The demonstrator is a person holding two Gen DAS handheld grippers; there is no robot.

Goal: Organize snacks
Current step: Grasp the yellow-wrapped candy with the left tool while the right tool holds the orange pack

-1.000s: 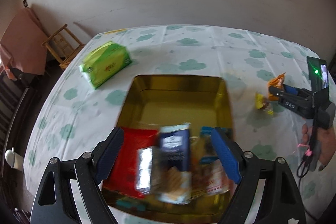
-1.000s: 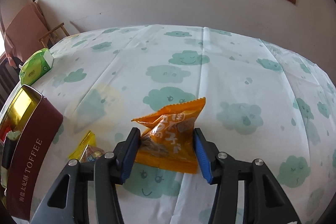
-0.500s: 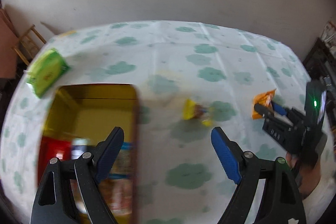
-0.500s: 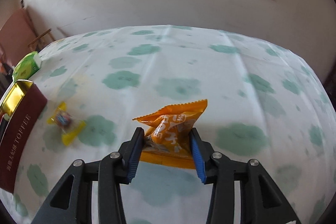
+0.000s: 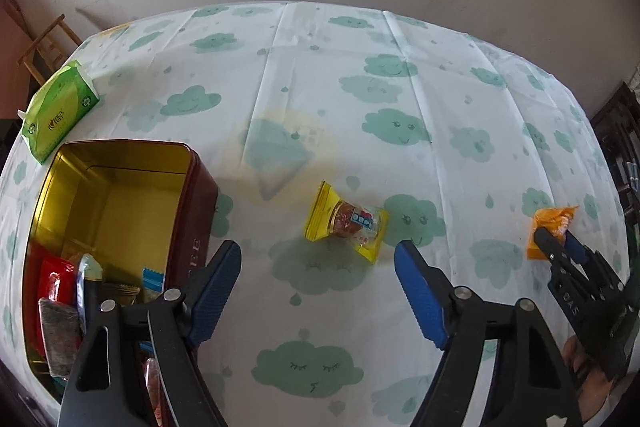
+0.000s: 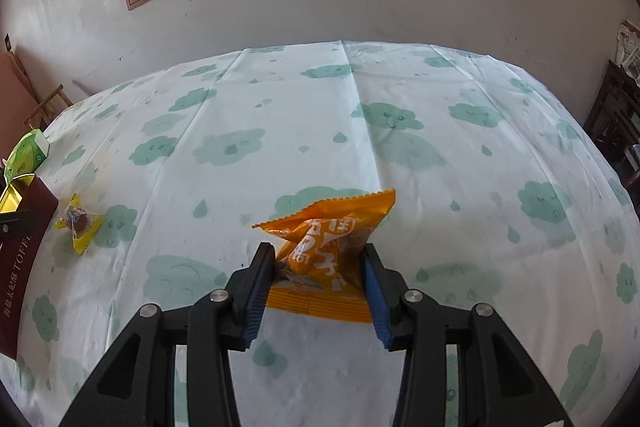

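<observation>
A dark red toffee tin [image 5: 200,211] with a gold inside stands at the left and holds several snack packets [image 5: 60,291]. A yellow wrapped candy [image 5: 346,221] lies on the cloth just ahead of my left gripper [image 5: 318,279], which is open and empty. My right gripper [image 6: 318,279] is shut on an orange snack packet [image 6: 332,247], low over the table. In the left wrist view the right gripper [image 5: 554,239] and orange packet [image 5: 550,223] show at the far right. The candy [image 6: 78,223] and tin [image 6: 20,251] show at the left of the right wrist view.
A green tissue pack [image 5: 60,113] lies at the table's far left, behind the tin. The table has a white cloth with green clouds [image 5: 396,127]. A wooden chair [image 5: 44,43] stands beyond the left edge and dark furniture [image 6: 616,123] at the right.
My left gripper has swung right, from over the tin to above the yellow candy. My right gripper has closed tighter on the orange packet and lifted it slightly.
</observation>
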